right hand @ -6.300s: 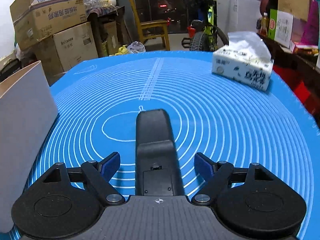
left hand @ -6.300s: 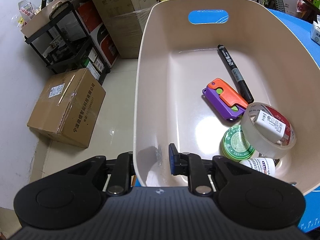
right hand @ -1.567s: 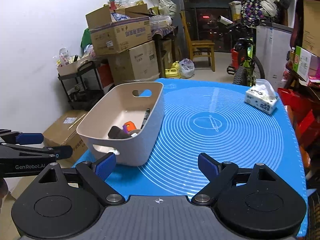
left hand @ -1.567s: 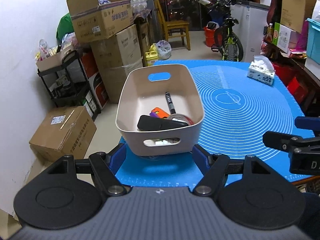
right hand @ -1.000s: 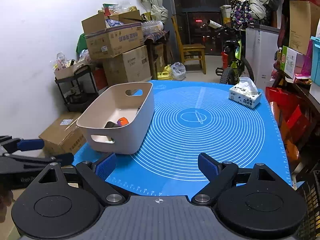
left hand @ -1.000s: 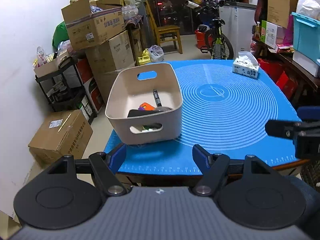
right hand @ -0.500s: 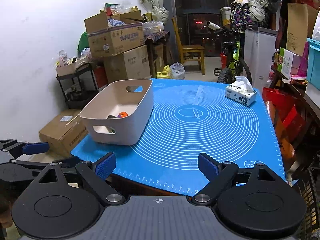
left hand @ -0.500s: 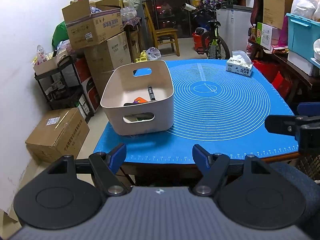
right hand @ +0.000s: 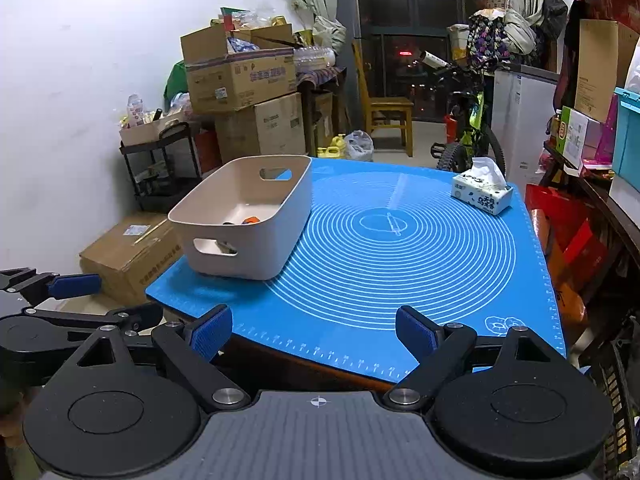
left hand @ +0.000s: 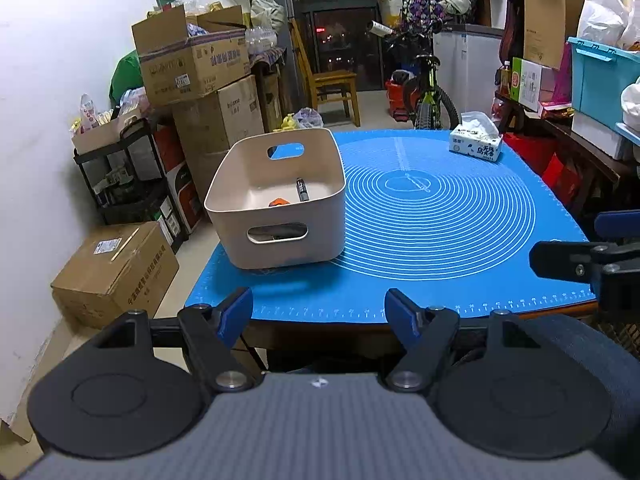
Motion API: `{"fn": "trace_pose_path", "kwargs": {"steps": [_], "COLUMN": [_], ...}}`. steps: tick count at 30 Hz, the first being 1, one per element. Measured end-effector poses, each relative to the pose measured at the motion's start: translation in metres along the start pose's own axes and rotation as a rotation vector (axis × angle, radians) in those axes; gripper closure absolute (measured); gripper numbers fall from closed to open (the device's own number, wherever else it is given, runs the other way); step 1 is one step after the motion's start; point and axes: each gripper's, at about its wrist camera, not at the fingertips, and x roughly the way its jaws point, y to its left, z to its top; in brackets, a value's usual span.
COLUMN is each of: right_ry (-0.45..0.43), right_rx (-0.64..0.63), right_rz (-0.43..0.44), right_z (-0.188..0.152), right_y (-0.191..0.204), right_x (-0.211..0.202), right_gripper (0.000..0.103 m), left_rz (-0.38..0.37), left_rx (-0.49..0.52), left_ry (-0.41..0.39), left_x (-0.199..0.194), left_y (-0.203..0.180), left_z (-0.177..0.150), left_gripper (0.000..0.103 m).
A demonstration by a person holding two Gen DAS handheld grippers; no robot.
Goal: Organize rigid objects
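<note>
While both the left claw (left hand: 319, 310) and right claw (right hand: 313, 334) hang apart and empty, the bin (left hand: 280, 200) at ten o'clock on the surface (left hand: 440, 216), stiff and light, suits its handle slots.

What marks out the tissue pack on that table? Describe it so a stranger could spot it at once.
Start at the blue mat with white rings that covers the table. At its far right corner, well apart from the beige bin on the left side, stands the tissue pack. It is the only white, blue-printed block on the mat, with a tissue sticking out of its top.
</note>
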Motion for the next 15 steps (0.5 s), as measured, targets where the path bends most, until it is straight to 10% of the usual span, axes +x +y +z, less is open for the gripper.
{"fn": "trace_pose_path", "kwargs": {"steps": [15], "right_ry": [-0.01], "right_rx": [0.018], "right_rz": [0.005], "right_z": [-0.012], "right_y": [0.001], "right_x": [-0.005], "right_gripper": [0.013], "left_rz": [-0.007], "left_rx": [-0.017], "left_ry": [-0.004], "left_x": [0.002], "left_y": [0.0], "left_z": [-0.01], "left_gripper": [0.03]}}
